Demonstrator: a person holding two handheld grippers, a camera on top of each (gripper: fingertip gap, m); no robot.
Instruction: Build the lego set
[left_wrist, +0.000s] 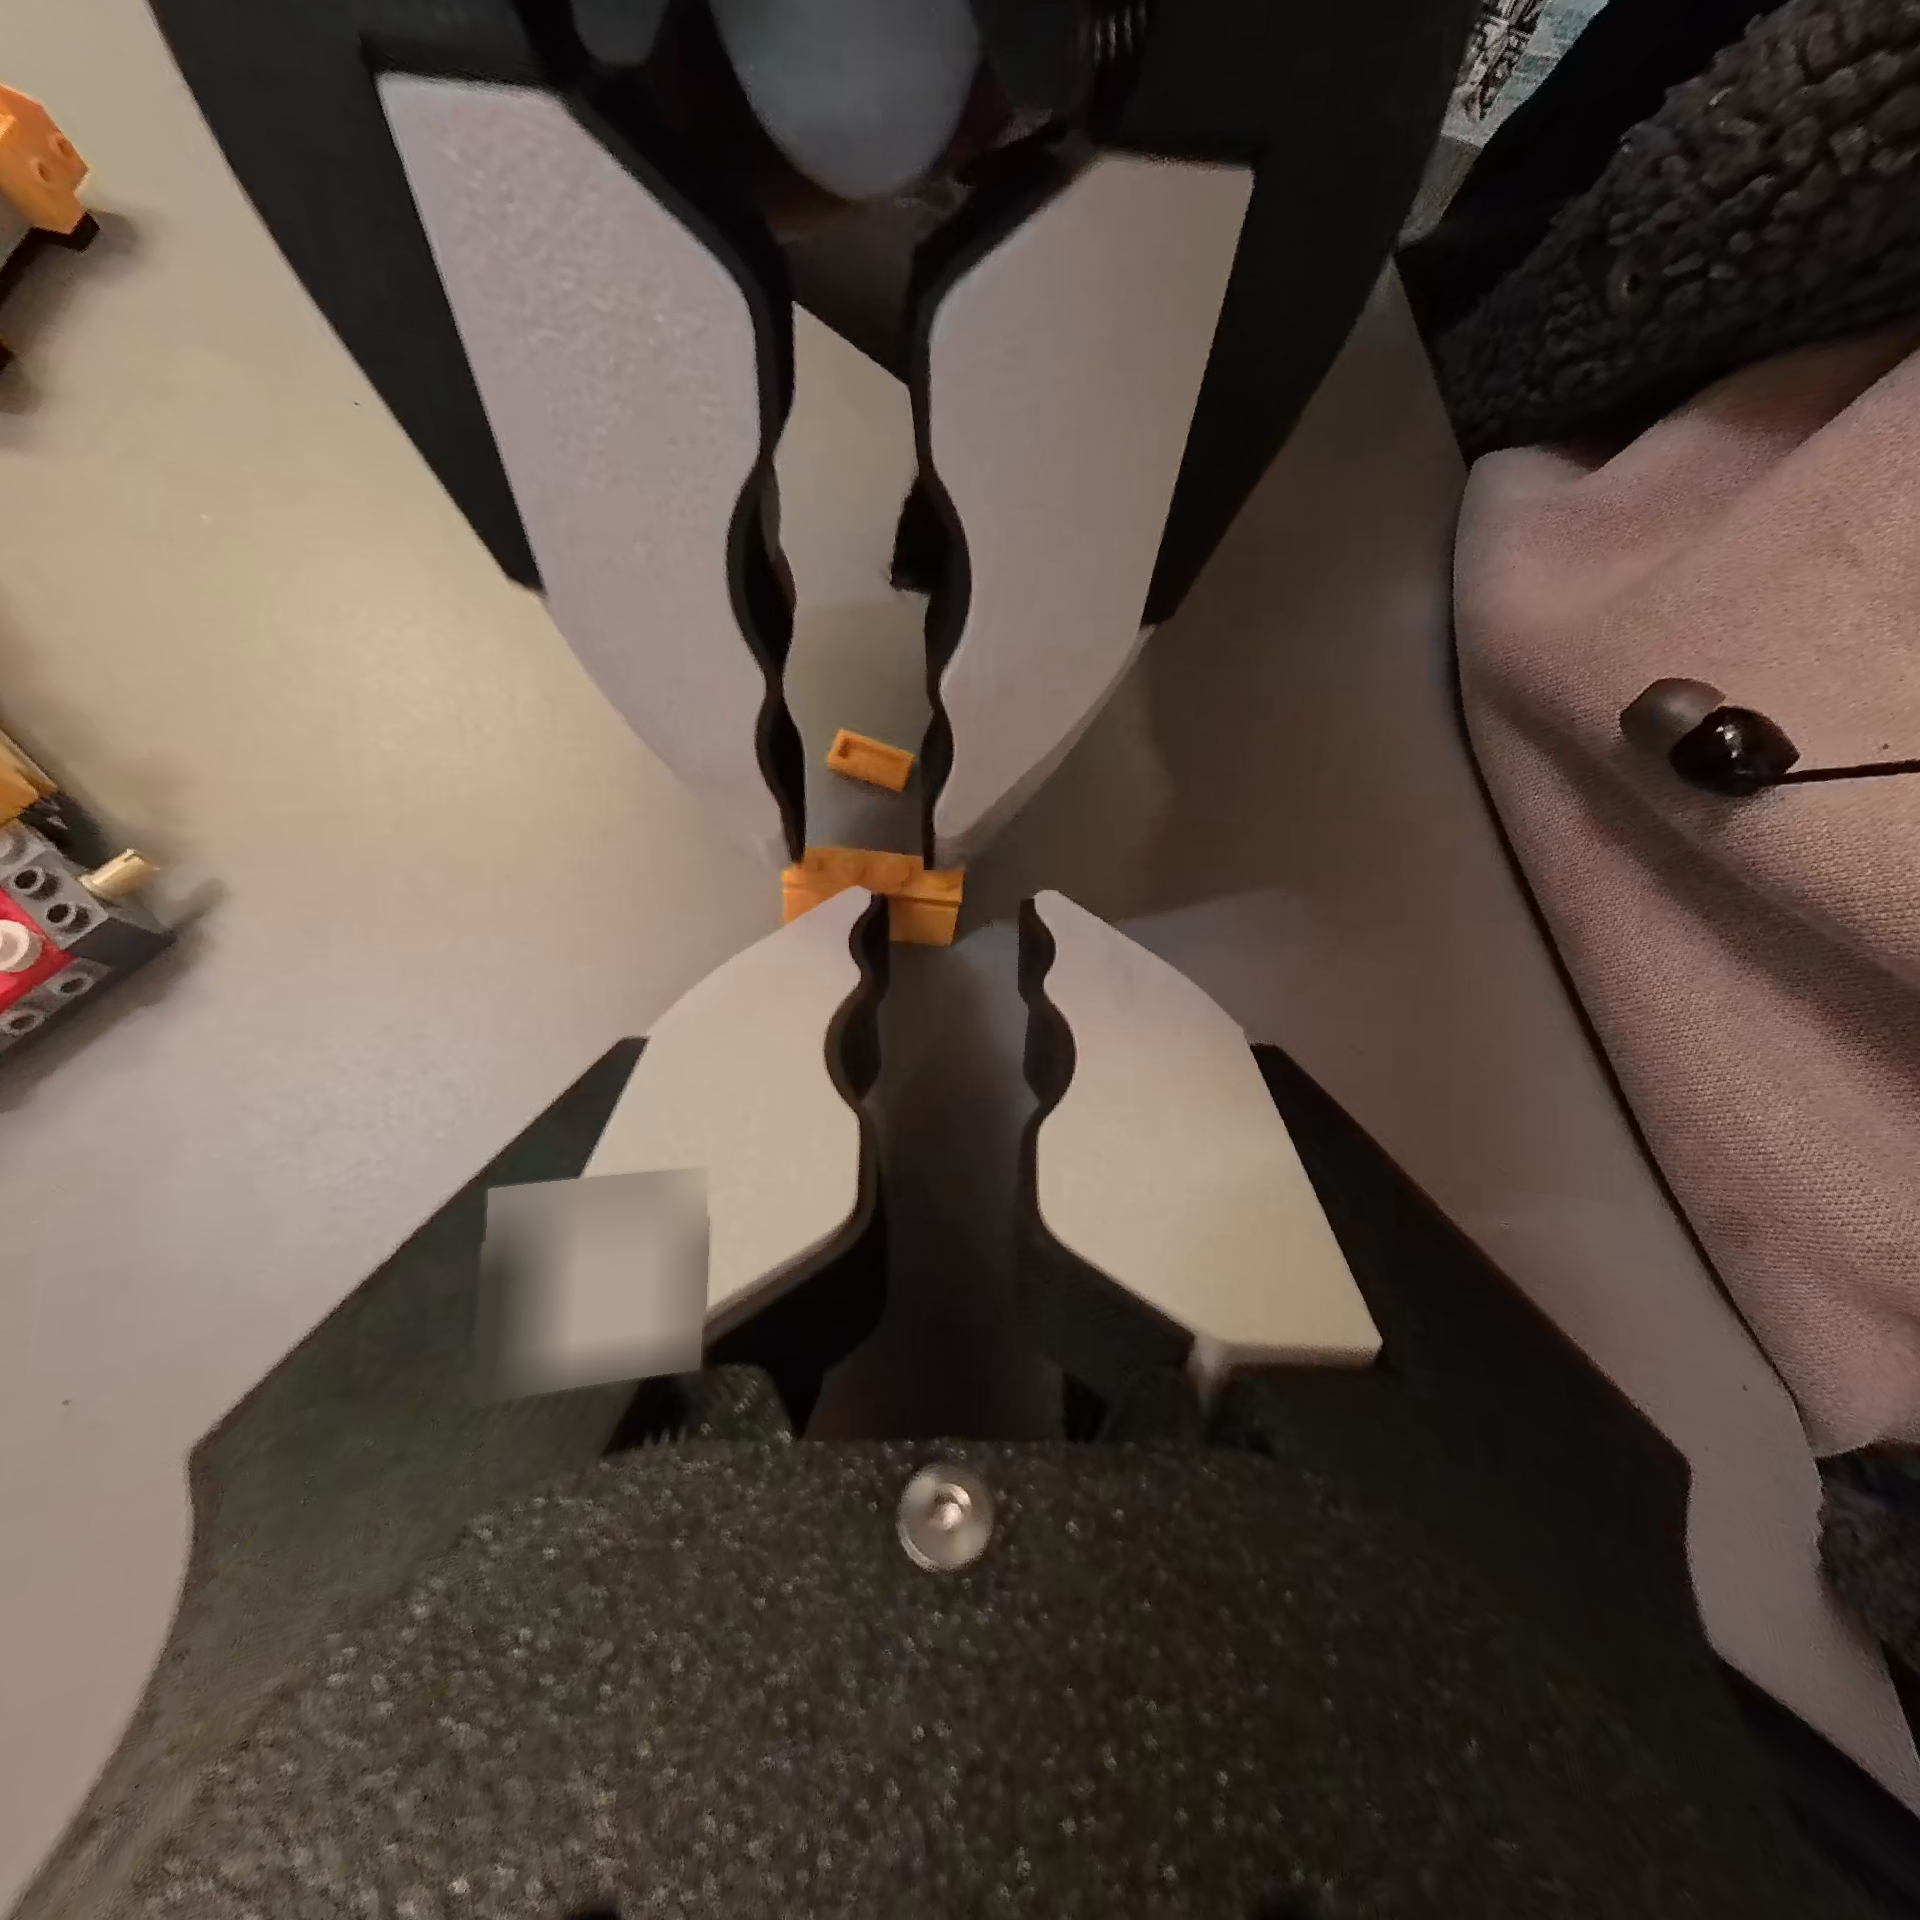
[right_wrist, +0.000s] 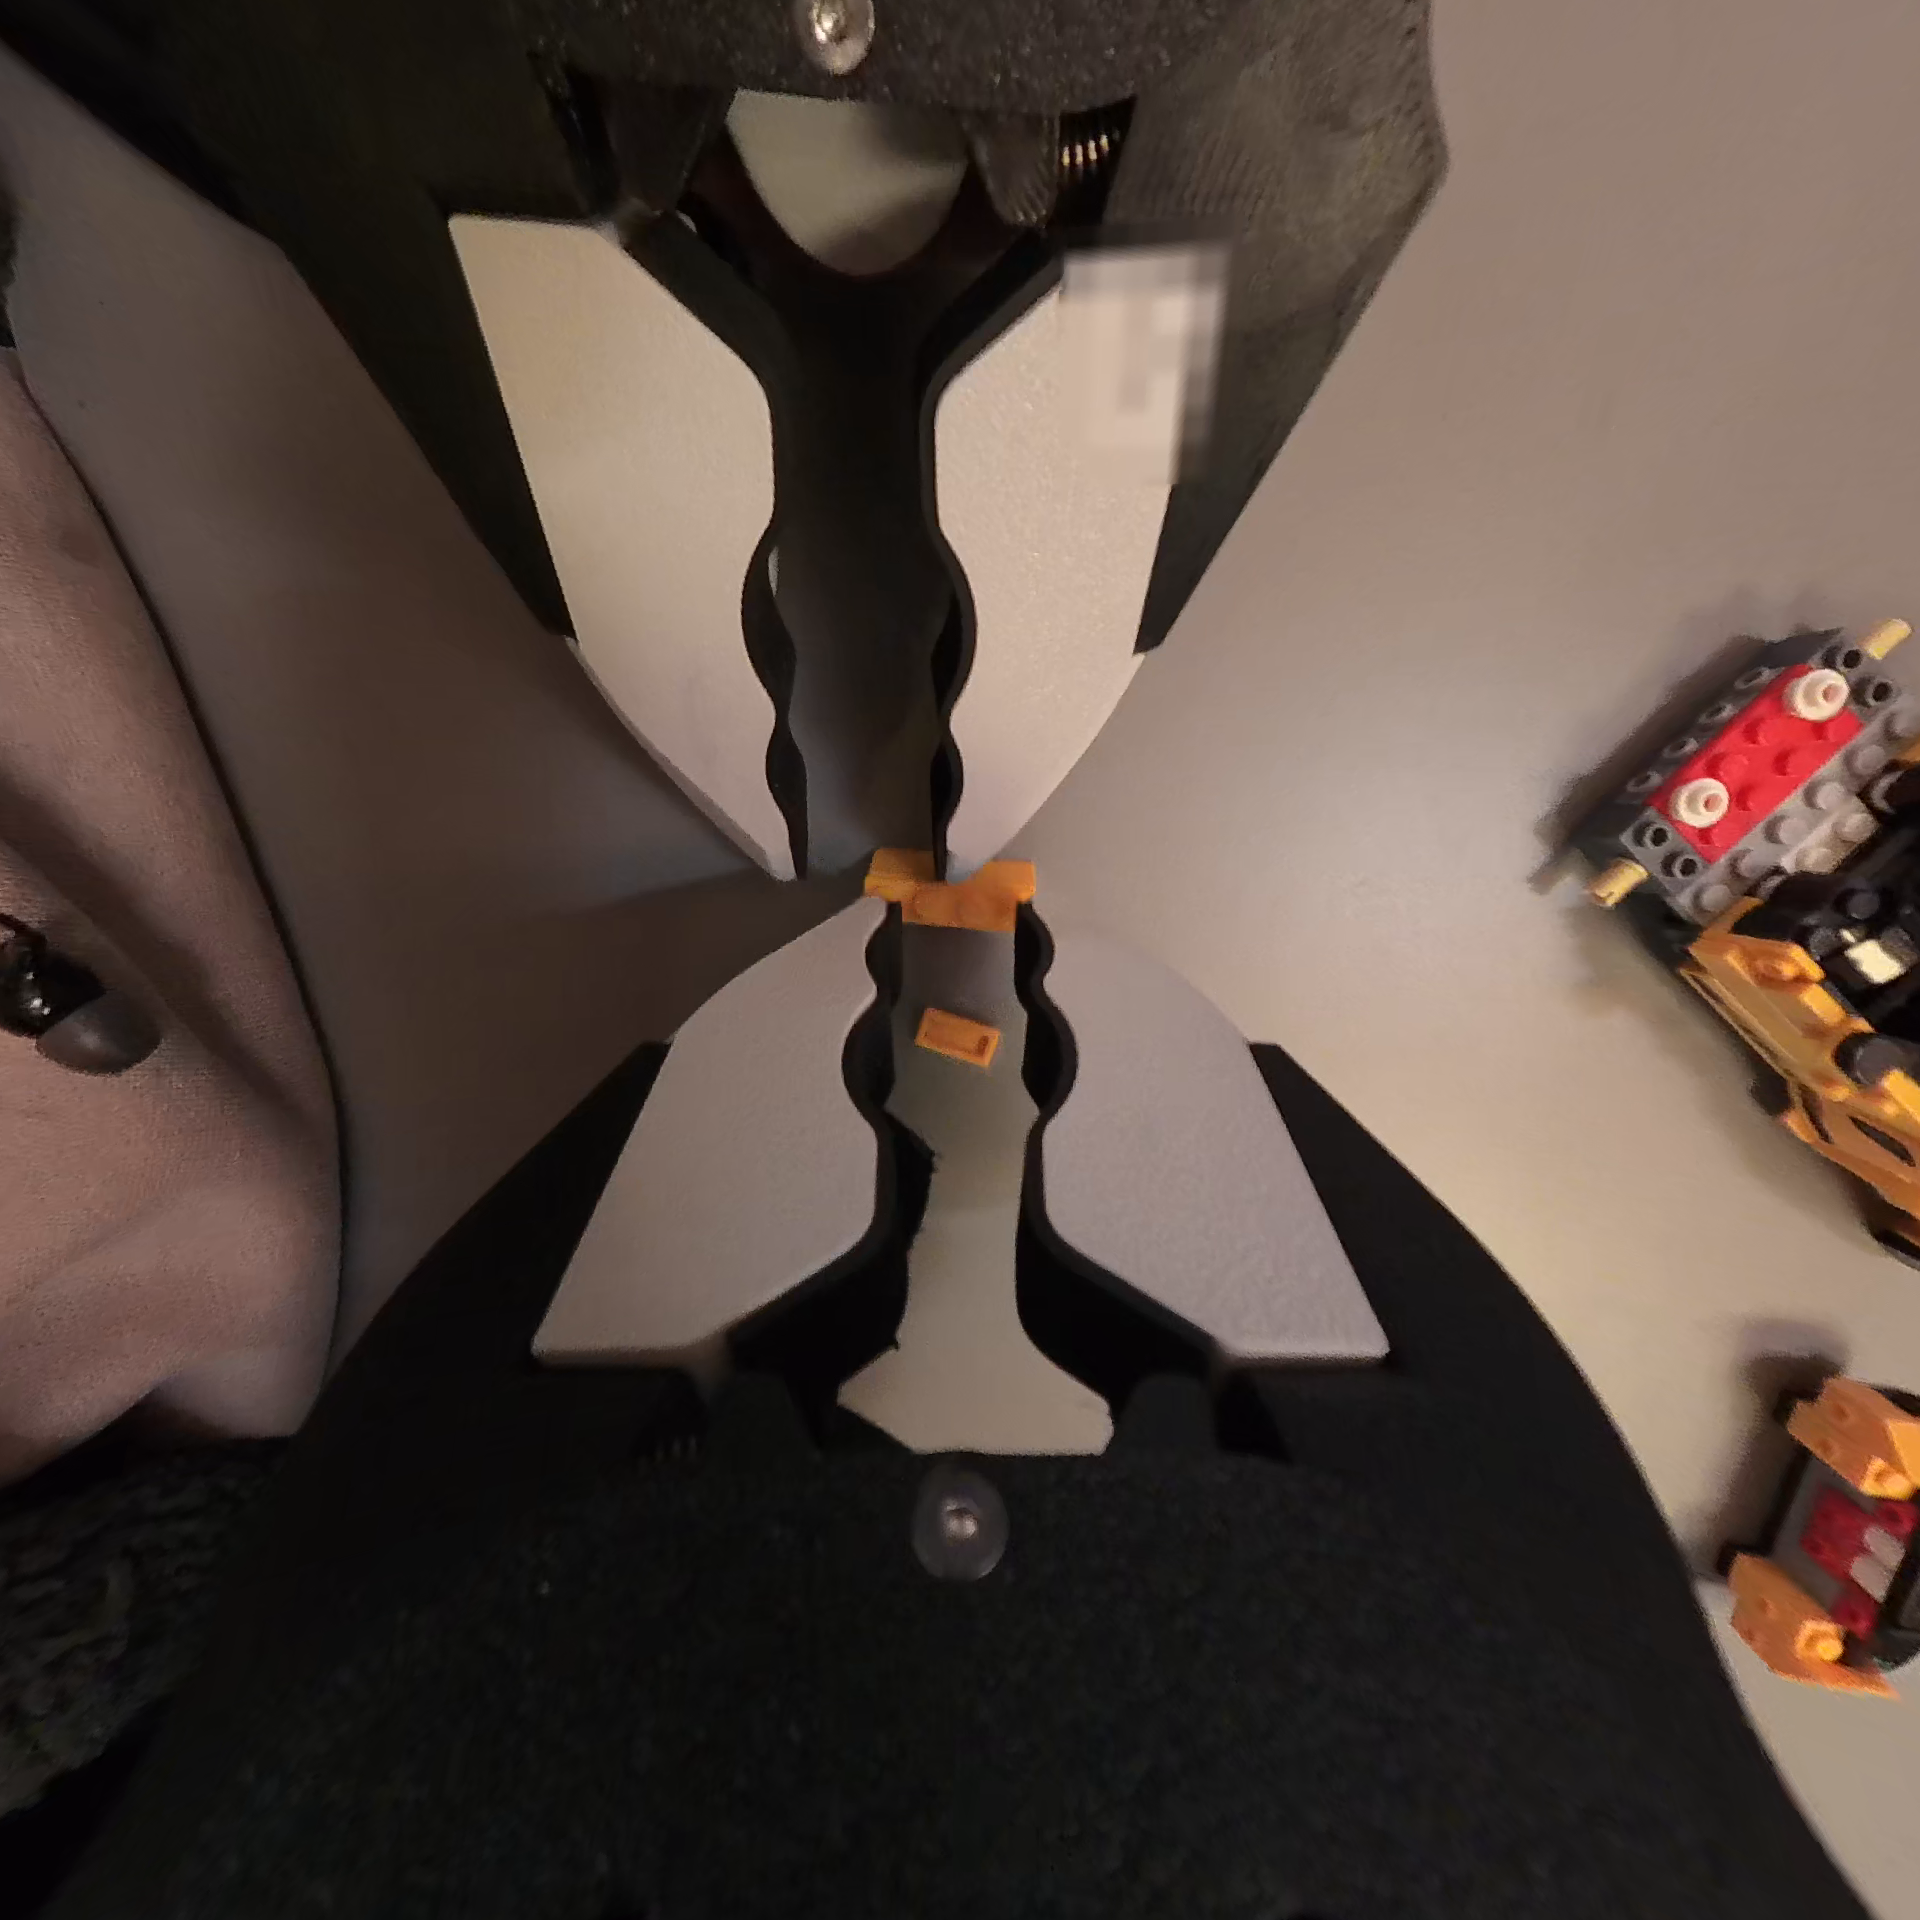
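Note:
My right gripper (right_wrist: 954, 909) is shut on a small orange plate (right_wrist: 958, 904) and holds it above the table, tip to tip with my left gripper (left_wrist: 948, 904). In the left wrist view the right gripper (left_wrist: 864, 847) comes from the top with this plate (left_wrist: 821, 881). A second small orange piece (left_wrist: 923, 916) touches the plate and rests against one left finger. The other left finger stands clear of it, so the left jaws are open. I cannot tell whether the two pieces are joined. A loose orange piece (right_wrist: 956, 1036) lies on the table below.
A partly built vehicle in grey, red and orange (right_wrist: 1766, 831) sits on the light table (right_wrist: 1403, 520) to the right. A smaller orange and red sub-build (right_wrist: 1839, 1538) is nearer. Both also show at the left edge of the left wrist view (left_wrist: 52, 914). A person's clothing (left_wrist: 1662, 987) borders the table. Only a small space, under 4 cm, lies between the two pairs of fingers.

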